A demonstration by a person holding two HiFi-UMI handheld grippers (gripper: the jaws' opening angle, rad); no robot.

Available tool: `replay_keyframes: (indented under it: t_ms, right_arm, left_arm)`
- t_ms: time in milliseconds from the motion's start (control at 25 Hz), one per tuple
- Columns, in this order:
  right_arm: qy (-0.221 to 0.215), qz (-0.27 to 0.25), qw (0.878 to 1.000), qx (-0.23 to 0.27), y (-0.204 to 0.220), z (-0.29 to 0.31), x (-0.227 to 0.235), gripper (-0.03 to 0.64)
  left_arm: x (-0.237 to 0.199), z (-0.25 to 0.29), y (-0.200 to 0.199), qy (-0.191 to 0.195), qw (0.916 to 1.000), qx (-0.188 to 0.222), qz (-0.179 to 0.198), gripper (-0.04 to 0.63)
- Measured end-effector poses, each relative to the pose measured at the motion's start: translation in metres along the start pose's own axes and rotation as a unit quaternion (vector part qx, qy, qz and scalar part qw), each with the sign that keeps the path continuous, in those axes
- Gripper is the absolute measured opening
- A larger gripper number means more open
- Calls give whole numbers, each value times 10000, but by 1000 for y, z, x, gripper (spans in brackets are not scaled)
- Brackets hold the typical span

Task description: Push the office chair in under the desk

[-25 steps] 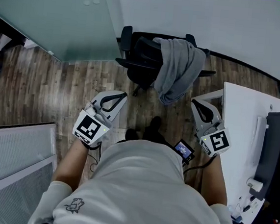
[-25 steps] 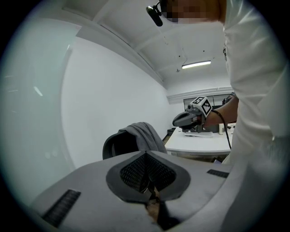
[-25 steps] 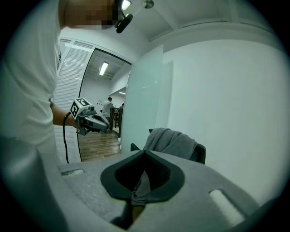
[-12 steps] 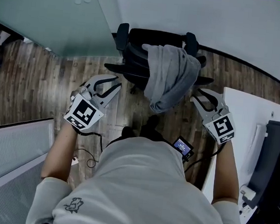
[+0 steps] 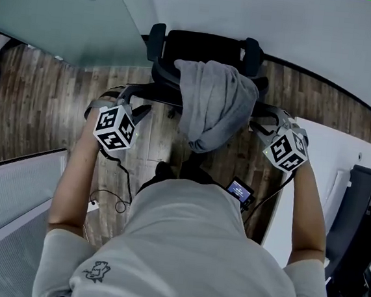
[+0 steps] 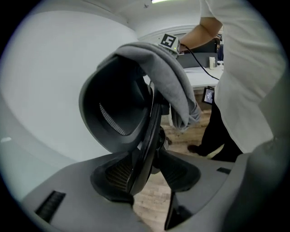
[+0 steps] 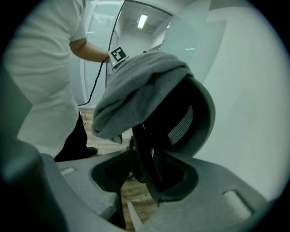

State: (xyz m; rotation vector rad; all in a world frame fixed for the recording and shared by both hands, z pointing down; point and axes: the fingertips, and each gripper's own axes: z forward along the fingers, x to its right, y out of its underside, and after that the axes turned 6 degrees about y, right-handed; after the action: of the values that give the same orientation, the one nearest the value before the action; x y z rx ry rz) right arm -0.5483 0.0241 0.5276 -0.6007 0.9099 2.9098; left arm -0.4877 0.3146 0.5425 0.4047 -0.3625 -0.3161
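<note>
A black office chair [image 5: 205,48] stands in front of me, its back turned my way, with a grey garment [image 5: 213,101] draped over the back. My left gripper [image 5: 135,98] is at the left edge of the backrest. In the left gripper view the backrest's rim [image 6: 149,131] runs between the jaws of the left gripper [image 6: 147,174], which are opening and not pressing on it. My right gripper [image 5: 267,118] is at the right edge. The rim [image 7: 145,149] likewise passes between the opening jaws of the right gripper [image 7: 145,176]. The garment [image 7: 136,90] hangs just above.
A white desk [image 5: 321,164] stands to my right with a dark screen [image 5: 355,213] on it. A white ribbed panel [image 5: 12,186] is at my lower left. A frosted glass wall [image 5: 48,14] and a pale wall lie behind the chair. The floor is wood plank.
Both grippers have moved forward from in front of my body to the two sides of the chair back. Their jaws have gone from shut to open around its rim.
</note>
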Motion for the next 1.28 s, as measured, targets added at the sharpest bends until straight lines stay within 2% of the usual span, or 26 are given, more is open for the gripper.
replay_keyframes:
  t_ms: [200,280,360,520,800,1280]
  right_arm:
    - [-347,-457,9975,-416,21,29,0,204]
    - [-381,-616,9960,-515,26,37,2,204]
    - [-278,-811,9950,-513,27,39,6,157]
    - [-159,-1142,9915,-599,29,40,1,135]
    - [-134,-1103,9908,-772,28,36,-18,133]
    - [-50,-947,9920,-835,11,7,-86,129]
  left_arm:
    - [-9,27,23,142,9963,-762,372,187]
    - [-12,36,26,193,9947,-907,445,187]
    - [-15,41,24,168,9953,-869,382,186]
    - [-13,42,27,136,9934,-1053,436,153]
    - [0,36,32,200,9929,-1085,439,152]
    - [48,5,47,212,9920,-1065,637,153]
